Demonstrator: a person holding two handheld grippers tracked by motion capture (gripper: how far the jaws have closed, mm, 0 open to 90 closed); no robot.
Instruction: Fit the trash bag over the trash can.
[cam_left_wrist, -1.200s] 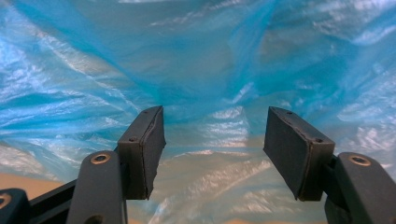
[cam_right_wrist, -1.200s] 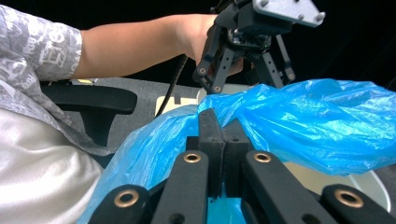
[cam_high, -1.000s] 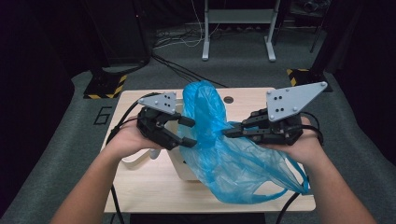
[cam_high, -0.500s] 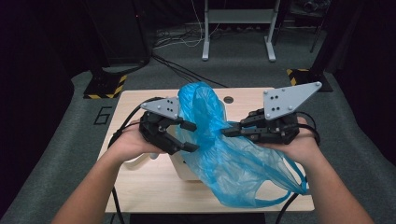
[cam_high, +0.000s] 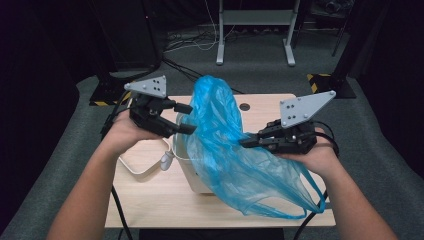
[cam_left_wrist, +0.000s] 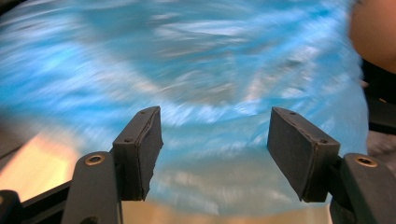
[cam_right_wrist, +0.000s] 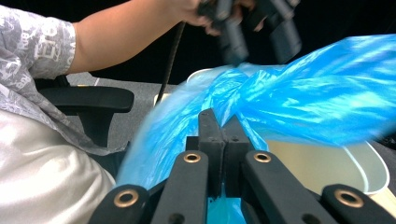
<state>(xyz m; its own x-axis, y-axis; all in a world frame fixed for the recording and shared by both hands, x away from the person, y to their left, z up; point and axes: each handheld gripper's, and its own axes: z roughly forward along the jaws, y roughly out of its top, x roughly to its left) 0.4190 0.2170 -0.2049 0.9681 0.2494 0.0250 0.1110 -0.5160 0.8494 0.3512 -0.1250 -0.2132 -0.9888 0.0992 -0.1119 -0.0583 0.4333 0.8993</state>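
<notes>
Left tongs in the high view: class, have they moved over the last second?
Yes. The left tongs have drawn left and back from the blue bag; they now sit over the table's left rear edge, jaws open and off the plastic.

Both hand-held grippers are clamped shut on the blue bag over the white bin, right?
Not both. The right hand-held gripper is shut on the blue bag, but the left hand-held gripper has open jaws, as the left gripper view shows. The white bin is under the bag.

High view down over the table (cam_high: 150, 210) — both gripper views close on the shared blue bag (cam_high: 225, 150).
</notes>
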